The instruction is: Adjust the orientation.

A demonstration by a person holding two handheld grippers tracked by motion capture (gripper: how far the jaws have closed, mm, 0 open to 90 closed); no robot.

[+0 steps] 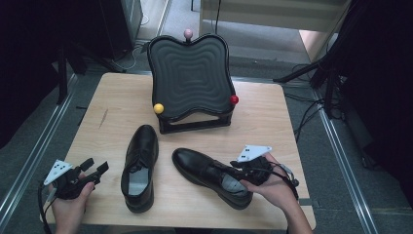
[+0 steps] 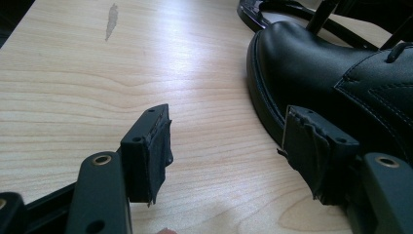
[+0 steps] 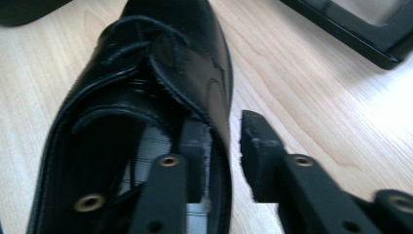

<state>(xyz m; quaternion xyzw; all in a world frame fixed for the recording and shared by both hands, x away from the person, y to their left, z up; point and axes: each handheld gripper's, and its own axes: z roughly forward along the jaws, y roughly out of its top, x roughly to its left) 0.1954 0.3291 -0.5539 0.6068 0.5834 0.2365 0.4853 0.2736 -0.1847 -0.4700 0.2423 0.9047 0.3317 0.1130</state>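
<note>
Two black leather lace-up shoes lie on the wooden table. The left shoe points away from me; the right shoe lies at an angle with its toe to the left. My left gripper is held open just left of the left shoe. In the left gripper view its jaws are wide apart over bare wood, the right jaw close to that shoe's toe. My right gripper is open astride the right shoe's side wall, one jaw inside the opening, one outside.
A black wavy-surfaced tilted board on a frame stands at the back centre, with a yellow ball, a red ball and a pink ball on it. Bare wood lies left of the shoes. Floor cables run at the right.
</note>
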